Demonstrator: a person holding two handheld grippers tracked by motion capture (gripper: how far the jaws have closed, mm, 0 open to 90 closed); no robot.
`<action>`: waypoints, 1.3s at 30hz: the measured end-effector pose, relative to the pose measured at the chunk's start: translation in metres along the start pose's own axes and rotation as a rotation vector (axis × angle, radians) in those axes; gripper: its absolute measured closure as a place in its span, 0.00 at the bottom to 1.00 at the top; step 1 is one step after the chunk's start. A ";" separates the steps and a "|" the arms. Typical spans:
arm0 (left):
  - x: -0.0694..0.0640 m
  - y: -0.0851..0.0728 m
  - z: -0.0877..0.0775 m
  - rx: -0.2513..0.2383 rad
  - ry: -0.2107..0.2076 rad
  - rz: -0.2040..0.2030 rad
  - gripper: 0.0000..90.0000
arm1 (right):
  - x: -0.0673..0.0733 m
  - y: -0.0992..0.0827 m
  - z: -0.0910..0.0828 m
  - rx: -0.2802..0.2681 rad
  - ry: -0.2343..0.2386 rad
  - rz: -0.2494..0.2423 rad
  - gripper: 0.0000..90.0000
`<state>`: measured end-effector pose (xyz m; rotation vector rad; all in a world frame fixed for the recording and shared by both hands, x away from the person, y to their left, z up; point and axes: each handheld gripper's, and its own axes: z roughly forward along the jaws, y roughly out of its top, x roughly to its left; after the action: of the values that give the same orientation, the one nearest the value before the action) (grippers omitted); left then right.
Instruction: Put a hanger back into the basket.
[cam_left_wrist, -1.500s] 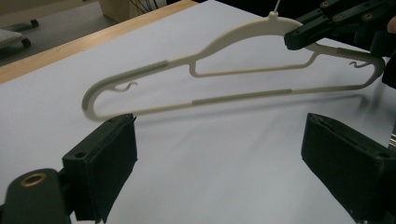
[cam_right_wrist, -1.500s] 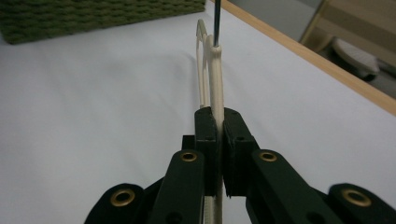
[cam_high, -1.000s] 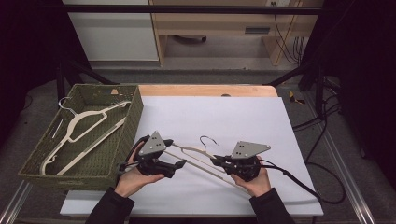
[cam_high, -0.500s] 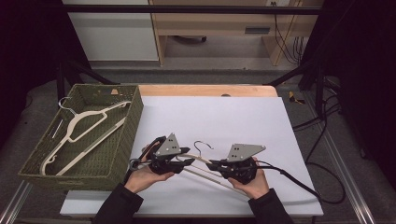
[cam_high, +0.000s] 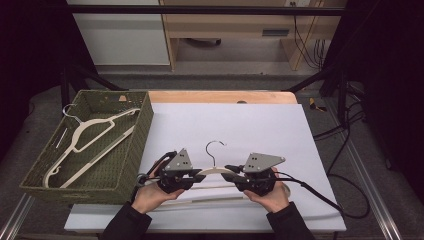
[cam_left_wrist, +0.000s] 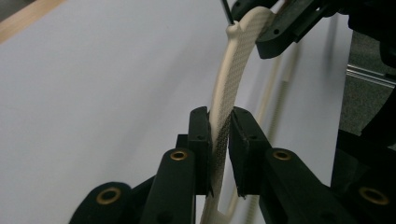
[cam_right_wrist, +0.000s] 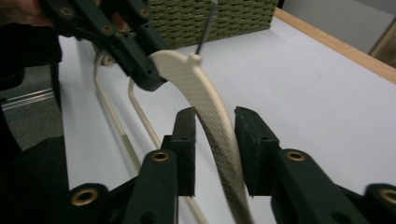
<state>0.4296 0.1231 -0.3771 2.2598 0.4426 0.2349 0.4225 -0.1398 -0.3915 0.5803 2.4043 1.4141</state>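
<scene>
My left gripper (cam_high: 199, 176) has slid inward; both now flank the cream textured plastic hanger (cam_high: 216, 171) at lower centre. Left clamps it; my right gripper (cam_high: 231, 176) sits parted, straddling its arm.

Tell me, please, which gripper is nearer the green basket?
Left. The left gripper sits just beside the green basket; the right gripper is farther along the hanger.

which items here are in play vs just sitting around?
In play:
- cream hanger, held at each shoulder
- left tongs, shut on it
- right tongs, jaws around it with a gap showing

Lying about:
- green woven basket
- second cream hanger inside the basket
- white table sheet
</scene>
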 end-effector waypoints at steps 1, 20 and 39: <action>-0.002 0.000 0.001 -0.003 -0.009 -0.007 0.90 | 0.000 0.000 0.001 0.003 -0.008 0.003 0.72; 0.001 0.009 -0.036 -0.107 0.093 -0.122 0.96 | -0.016 -0.004 -0.027 -0.111 -0.154 0.128 0.26; 0.050 0.037 -0.136 -0.221 0.228 -0.143 0.96 | -0.046 -0.038 -0.069 -0.184 -0.321 0.311 0.11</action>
<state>0.4425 0.2130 -0.2581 1.9839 0.6623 0.4479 0.4248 -0.2309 -0.3895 1.0774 1.9721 1.5050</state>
